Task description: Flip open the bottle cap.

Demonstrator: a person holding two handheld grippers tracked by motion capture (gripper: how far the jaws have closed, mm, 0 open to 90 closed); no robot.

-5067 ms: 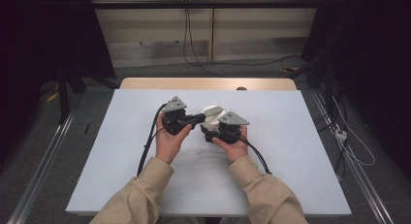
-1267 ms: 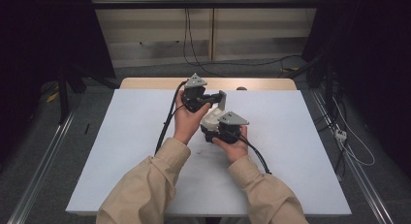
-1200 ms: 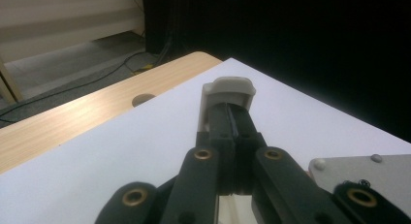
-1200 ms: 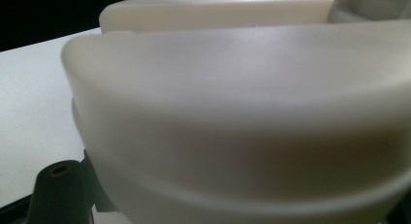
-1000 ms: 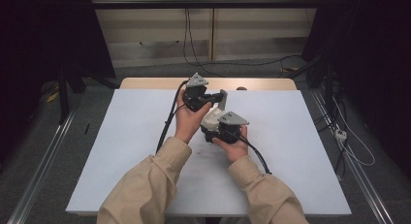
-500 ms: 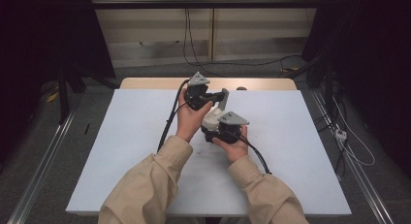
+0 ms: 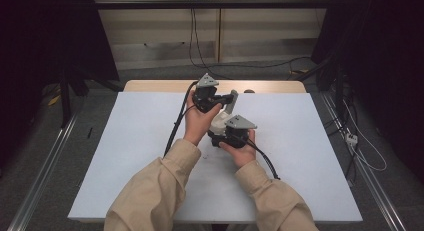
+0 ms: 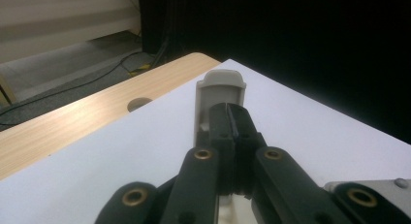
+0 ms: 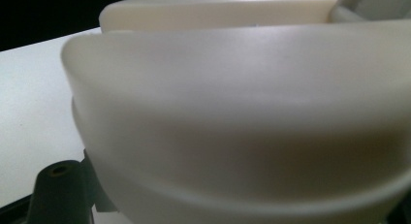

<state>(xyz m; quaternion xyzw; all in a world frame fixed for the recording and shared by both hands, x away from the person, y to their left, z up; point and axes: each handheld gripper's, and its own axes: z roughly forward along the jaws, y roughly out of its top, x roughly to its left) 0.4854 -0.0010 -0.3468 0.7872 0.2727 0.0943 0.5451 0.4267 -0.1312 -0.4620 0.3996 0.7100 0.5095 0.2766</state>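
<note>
A cream-white plastic object is held above the middle of the white table between both grippers. My left gripper comes at it from the far left, and its jaws are shut on a thin grey-white flap that stands up from the object. In the left gripper view the left gripper has the jaws pressed together with the flap behind their tips. My right gripper grips the object from the near side. The object's rounded body sits very close to the right gripper's camera, with one black finger at the lower left.
A bare wooden strip runs along the table's far edge, with a round hole in it. Cables trail from both grippers across the table. Metal rails flank the table, and more cables lie on the floor behind.
Since five seconds ago my left gripper has risen and moved toward the far edge, and its jaws now point right over the object. Over the last second it has barely moved. The right gripper stays put.
</note>
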